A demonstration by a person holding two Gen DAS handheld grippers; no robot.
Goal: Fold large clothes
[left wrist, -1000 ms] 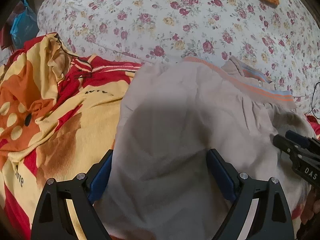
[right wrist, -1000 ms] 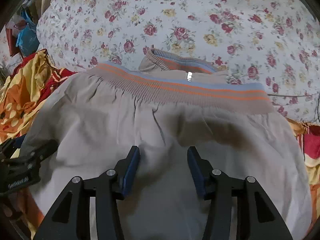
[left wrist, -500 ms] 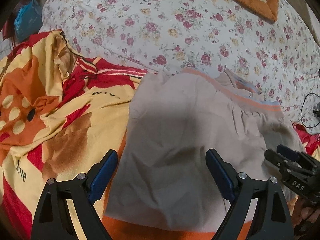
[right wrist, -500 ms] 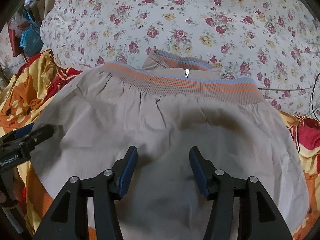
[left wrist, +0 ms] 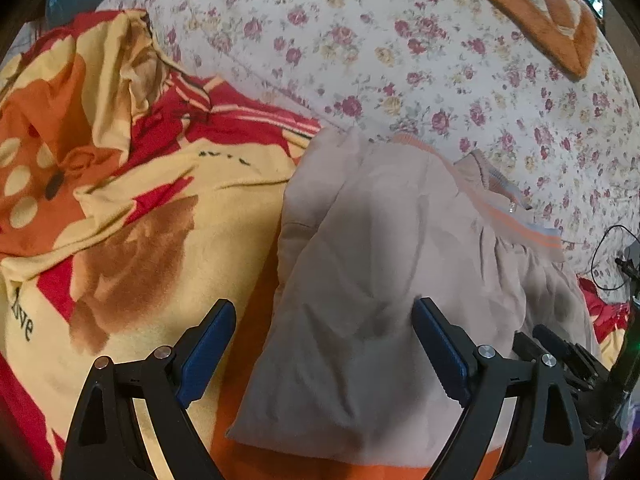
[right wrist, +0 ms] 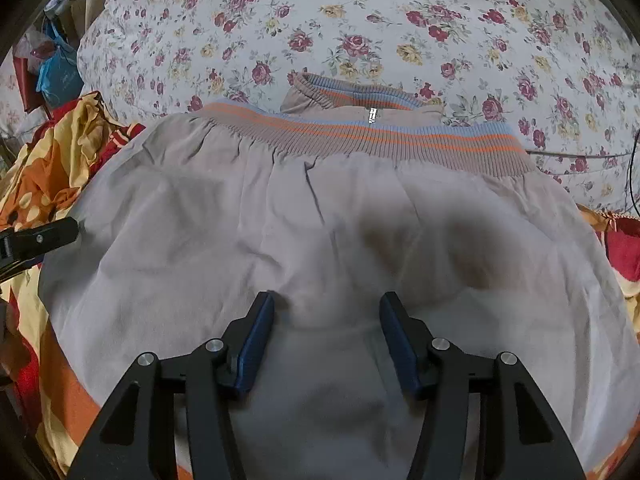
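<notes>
Pulling back from beige jacket [right wrist: 320, 220], now smaller, lower centre-right in left view versus a second ago. Left gripper [left wrist: 320, 344] spread wide, right gripper [right wrist: 326, 320] half-spread, both empty. Fold laid flat on orange blanket [left wrist: 140, 220]; likely release done.

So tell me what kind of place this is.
Most likely a bedroom, on a bed: the folded beige garment with striped ribbed waistband lies on a rose-print white quilt and a red-and-yellow fleece blanket, bedding rather than a table.
</notes>
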